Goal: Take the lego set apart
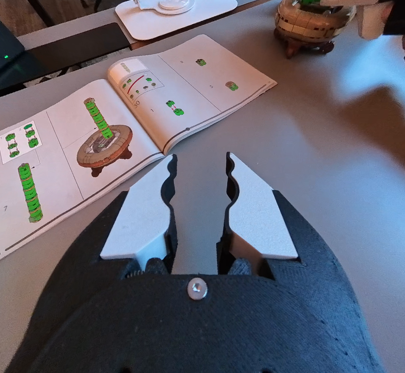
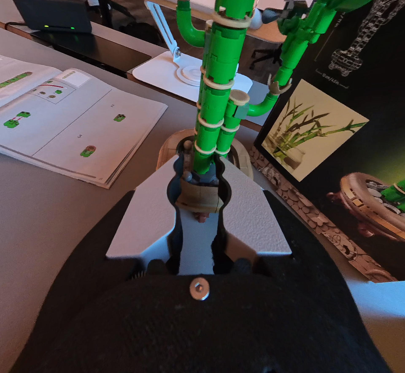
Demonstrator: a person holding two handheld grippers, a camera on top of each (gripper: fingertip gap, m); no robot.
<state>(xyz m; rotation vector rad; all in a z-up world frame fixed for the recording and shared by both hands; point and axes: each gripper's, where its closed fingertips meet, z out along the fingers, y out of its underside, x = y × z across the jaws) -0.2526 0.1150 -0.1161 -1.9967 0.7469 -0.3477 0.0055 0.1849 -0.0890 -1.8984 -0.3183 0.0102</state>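
1 lego set (image 2: 215,108): green bamboo stalks, long axis upright, rooted in a tan pot (image 1: 306,22) near the tabletop's (image 1: 285,143) far right edge. Right gripper (image 2: 198,160): level, fingertips flanking the stalk base, narrowly apart; grip uncertain. Left gripper (image 1: 201,158): angled downward, parted, empty, beside an open instruction booklet (image 1: 122,121).

The open white paper instruction booklet (image 1: 197,90) lying flat bears printed step numerals beside its green brick drawings, blurred in the right wrist view (image 2: 76,121). The upright black cardboard box (image 2: 372,77) bears small white dimension lettering (beside a wireframe drawing), too fine to make out.
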